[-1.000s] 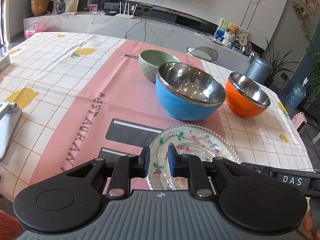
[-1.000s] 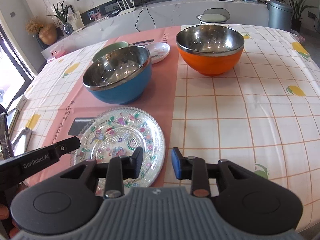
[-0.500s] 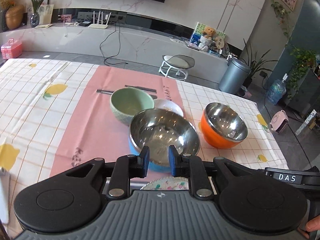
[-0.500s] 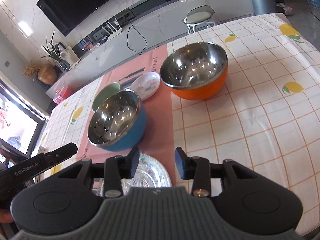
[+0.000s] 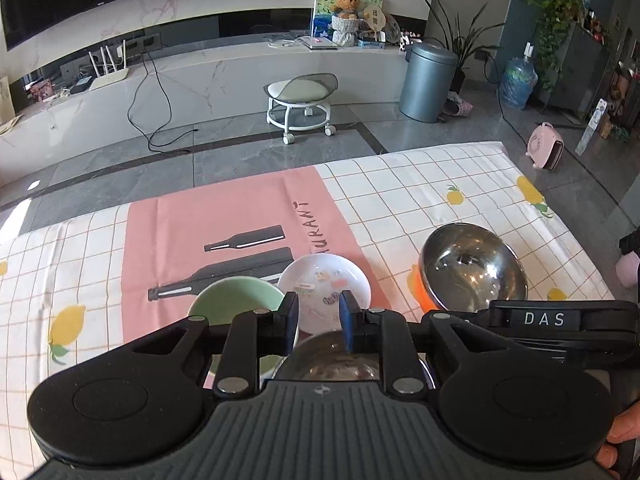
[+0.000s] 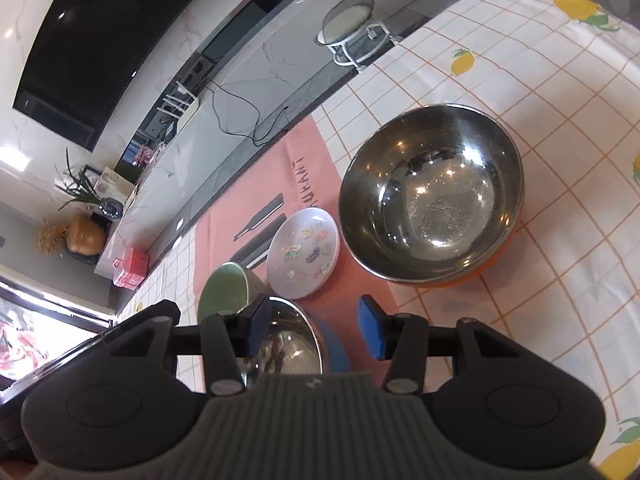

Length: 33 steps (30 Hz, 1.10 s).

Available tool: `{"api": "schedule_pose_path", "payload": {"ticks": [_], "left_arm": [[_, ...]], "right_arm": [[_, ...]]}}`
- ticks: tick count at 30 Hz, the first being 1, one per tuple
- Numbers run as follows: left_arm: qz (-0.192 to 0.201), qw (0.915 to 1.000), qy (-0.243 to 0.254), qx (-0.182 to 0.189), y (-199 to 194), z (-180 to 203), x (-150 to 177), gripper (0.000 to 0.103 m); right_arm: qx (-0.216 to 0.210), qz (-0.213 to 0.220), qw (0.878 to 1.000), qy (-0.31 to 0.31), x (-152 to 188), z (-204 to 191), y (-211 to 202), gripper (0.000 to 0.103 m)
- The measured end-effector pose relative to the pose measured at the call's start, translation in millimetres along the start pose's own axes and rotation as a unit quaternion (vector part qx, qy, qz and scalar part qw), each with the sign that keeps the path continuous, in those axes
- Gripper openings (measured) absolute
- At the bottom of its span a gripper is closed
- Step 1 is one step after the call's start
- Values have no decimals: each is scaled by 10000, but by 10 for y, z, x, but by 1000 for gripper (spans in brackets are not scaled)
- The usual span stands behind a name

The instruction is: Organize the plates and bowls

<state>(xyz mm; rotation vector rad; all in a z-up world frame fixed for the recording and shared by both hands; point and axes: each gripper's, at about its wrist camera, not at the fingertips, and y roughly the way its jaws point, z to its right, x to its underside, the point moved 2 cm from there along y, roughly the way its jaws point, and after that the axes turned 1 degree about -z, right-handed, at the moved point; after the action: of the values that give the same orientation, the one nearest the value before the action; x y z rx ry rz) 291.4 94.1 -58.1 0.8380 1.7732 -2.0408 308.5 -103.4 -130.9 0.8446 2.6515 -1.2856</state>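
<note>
both cameras now look from higher and farther along the table than a second ago; the patterned glass plate that lay just in front of the fingers has dropped out of view, and the far table edge with grey floor beyond it has come into sight.

left hand-held gripper has nothing between its blue pads, and its jaws are opening, with a narrow gap between them. it hangs above the rim of the blue steel bowl, mostly hidden under the fingers. green bowl sits just left of it, the white sticker plate just behind, both on the pink cloth panel.

right hand-held gripper is spreading wider, holding nothing, above the blue steel bowl. the orange steel bowl stands to the right on the checked cloth, close beside the sticker plate but apart from it.

open cloth lies between the dishes and the far edge of the table, and more to the right of the orange bowl. on the floor beyond the edge stand a small wheeled stool and a grey bin.
</note>
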Motion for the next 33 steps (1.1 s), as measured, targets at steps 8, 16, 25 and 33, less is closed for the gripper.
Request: {"api": "schedule_pose_path", "payload": {"ticks": [8, 16, 25, 33], "left_arm": [[-610, 9970, 434, 169, 651, -147, -276, 25], [-1154, 9920, 513, 48, 1187, -258, -308, 25], [-1369, 9901, 308, 28, 1381, -355, -289, 25], [-1371, 9904, 194, -14, 1443, -369, -266, 18]], "right_arm": [[5, -217, 9976, 661, -111, 16, 415, 45], [-103, -368, 9938, 1046, -175, 150, 635, 35], [-137, -415, 9940, 1003, -193, 184, 777, 32], [-189, -444, 9933, 1054, -183, 225, 897, 21]]}}
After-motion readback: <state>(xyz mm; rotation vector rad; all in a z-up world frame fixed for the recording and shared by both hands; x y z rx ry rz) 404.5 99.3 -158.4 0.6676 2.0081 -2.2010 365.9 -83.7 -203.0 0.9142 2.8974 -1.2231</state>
